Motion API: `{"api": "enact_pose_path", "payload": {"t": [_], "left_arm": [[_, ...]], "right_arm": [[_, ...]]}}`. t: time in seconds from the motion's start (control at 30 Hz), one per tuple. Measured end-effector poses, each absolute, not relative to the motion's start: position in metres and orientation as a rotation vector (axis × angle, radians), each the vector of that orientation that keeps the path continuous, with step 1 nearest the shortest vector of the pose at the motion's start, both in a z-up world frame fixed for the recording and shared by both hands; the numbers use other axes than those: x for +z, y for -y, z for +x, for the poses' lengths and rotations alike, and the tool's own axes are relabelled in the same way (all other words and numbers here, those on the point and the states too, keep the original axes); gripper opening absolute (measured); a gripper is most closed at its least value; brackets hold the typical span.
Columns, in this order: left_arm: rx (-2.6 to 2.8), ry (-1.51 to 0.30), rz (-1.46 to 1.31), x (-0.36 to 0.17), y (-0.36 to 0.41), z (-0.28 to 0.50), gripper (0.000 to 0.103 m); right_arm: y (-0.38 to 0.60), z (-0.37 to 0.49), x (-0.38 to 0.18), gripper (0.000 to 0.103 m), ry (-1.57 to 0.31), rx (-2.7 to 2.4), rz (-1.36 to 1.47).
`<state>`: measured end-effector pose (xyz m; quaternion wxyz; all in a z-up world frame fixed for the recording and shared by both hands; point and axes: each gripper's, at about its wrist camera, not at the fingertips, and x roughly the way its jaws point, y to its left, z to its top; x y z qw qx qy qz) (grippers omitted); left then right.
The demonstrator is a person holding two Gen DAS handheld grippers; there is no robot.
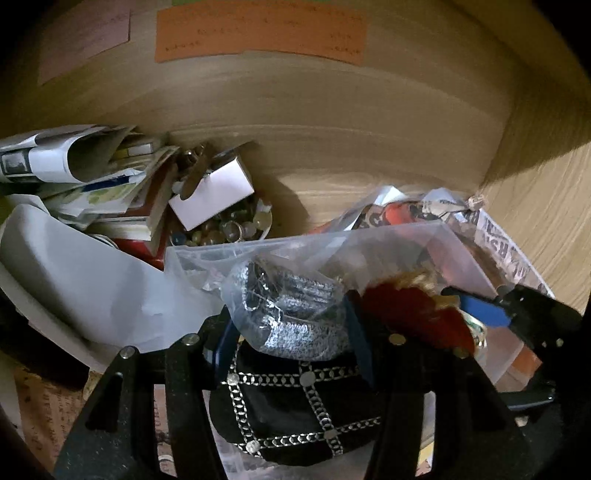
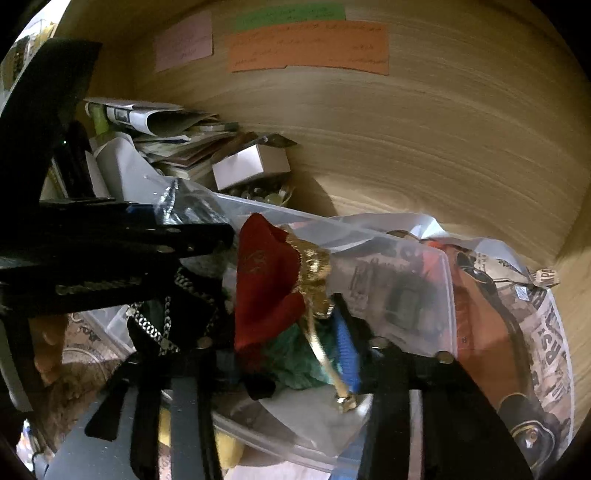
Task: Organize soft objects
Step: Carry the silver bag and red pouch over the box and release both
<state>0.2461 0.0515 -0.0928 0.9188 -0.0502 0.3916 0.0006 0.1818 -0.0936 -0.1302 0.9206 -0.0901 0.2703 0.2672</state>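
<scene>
In the left wrist view my left gripper (image 1: 288, 332) is shut on a clear plastic bag of silver sequinned fabric (image 1: 291, 314), held above a black pouch with silver chain trim (image 1: 295, 402). In the right wrist view my right gripper (image 2: 284, 350) is shut on a red cloth with gold trim (image 2: 269, 288) bundled with green fabric (image 2: 299, 362). The red cloth also shows in the left wrist view (image 1: 410, 314), beside the right gripper's blue-padded finger (image 1: 484, 310). Both bundles sit over a clear plastic box (image 2: 388, 258).
A wooden shelf wall (image 1: 332, 110) with orange (image 1: 258, 33) and pink (image 2: 184, 40) paper notes stands behind. Stacked papers and books (image 1: 92, 177), a white box (image 1: 214, 192) and a bowl of glass beads (image 1: 229, 225) lie left. A newsprint-patterned bag (image 2: 546, 332) lies right.
</scene>
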Motion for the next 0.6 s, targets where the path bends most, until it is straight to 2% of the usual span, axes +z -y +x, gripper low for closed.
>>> {"api": "enact_pose_path", "payload": {"t": [0.17, 0.3, 0.37, 0.6], "left_arm": [[0.005, -0.783, -0.08, -0.084, -0.049, 0.233, 0.069], [0.009, -0.741, -0.073, -0.07, -0.05, 0.217, 0.075], [0.008, -0.716, -0.069, -0.062, -0.051, 0.207, 0.077], [0.023, -0.617, -0.054, -0.038, -0.055, 0.165, 0.093]], "right_arm": [[0.096, 0.175, -0.126, 0.064, -0.528, 0.534, -0.2], [0.101, 0.168, -0.119, 0.066, -0.498, 0.526, -0.195], [0.105, 0.162, -0.115, 0.073, -0.477, 0.519, -0.187], [0.119, 0.13, -0.1, 0.082, -0.399, 0.521, -0.149]]}}
